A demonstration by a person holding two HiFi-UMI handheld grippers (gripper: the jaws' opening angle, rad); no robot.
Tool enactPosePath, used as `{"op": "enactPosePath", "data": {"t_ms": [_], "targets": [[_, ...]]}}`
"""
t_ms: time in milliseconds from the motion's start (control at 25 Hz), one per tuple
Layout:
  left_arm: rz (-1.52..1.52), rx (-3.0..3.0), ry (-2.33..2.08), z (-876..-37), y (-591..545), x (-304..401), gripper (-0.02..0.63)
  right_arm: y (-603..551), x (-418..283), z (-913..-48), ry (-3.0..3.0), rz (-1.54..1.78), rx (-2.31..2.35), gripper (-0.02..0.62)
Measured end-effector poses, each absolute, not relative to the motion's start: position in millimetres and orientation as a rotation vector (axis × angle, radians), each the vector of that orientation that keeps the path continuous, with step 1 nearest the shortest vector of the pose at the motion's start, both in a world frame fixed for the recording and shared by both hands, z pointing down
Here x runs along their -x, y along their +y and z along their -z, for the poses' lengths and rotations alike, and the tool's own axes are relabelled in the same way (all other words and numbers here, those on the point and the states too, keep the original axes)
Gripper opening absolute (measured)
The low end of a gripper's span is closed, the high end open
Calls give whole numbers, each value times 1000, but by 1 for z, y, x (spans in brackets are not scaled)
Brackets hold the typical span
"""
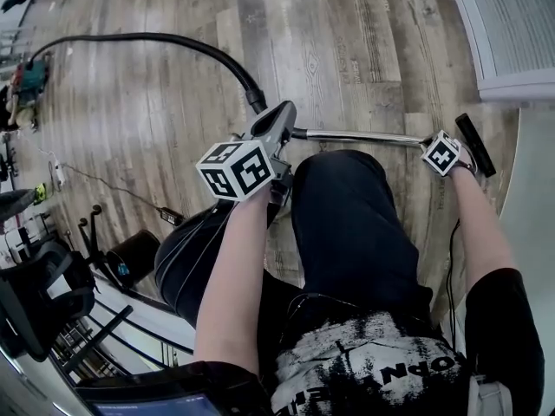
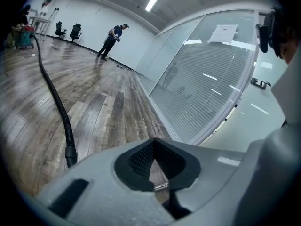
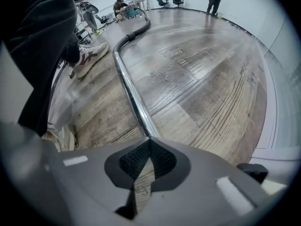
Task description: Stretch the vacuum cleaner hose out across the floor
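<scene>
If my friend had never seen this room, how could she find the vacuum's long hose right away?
Start with the big brown wooden plank floor. Find the straight shiny silver metal tube just past the person's knee; from its handle end a long black ribbed hose curves away across the boards. Unlike the stiff, shiny tube, it is dark, bendy and ridged.

Black hose (image 1: 156, 35) curving over wood floor (image 1: 347, 42), chrome wand (image 1: 364, 136)
</scene>
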State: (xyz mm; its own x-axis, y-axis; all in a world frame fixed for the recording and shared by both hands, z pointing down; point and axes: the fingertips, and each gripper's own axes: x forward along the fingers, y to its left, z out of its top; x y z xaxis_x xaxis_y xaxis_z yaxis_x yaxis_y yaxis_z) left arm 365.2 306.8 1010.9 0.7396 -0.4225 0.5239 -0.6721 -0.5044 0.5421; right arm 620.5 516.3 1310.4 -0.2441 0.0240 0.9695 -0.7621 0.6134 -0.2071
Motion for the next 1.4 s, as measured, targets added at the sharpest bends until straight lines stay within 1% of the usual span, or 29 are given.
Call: {"op": "enactPosePath", "data": {"t_ms": [40, 240, 360, 480, 600, 680, 800, 960, 1280, 1400], "targets": [[-426, -2177, -818, -1013, 307, -365, -2, 518, -617, -1310, -1672, -846, -621, 6], [-405, -2193, -782, -1017, 300, -360, -2, 526, -592, -1310, -1713, -953, -596, 6], [-426, -2228, -756, -1019, 291, -348, 0, 516, -588, -1312, -1690, -908, -608, 5], [-418, -2243, -761, -1023, 268, -331, 0, 506, -573, -1311, -1673, -952, -618, 5], [-392, -2251, -765, -1022, 228, -325, 0, 476, -568, -1293, -1636, -929, -666, 6], [-353, -2261, -748, -1008, 205, -329, 0, 456, -559, -1263, -1635, -932, -704, 6], [-345, -2309, -694, -973, 184, -332, 0, 415, -539, -1186, -1683, -969, -811, 6], [-386, -2368, -678, -900, 167, -309, 0, 352, -494, -1054, -1846, -966, -912, 6], [-310, -2354, -692, -694, 166, -234, 0, 239, -400, -741, -2201, -870, -1066, 6], [-283, -2408, -683, -611, 148, -212, 0, 202, -369, -644, -2301, -793, -1104, 6]]}}
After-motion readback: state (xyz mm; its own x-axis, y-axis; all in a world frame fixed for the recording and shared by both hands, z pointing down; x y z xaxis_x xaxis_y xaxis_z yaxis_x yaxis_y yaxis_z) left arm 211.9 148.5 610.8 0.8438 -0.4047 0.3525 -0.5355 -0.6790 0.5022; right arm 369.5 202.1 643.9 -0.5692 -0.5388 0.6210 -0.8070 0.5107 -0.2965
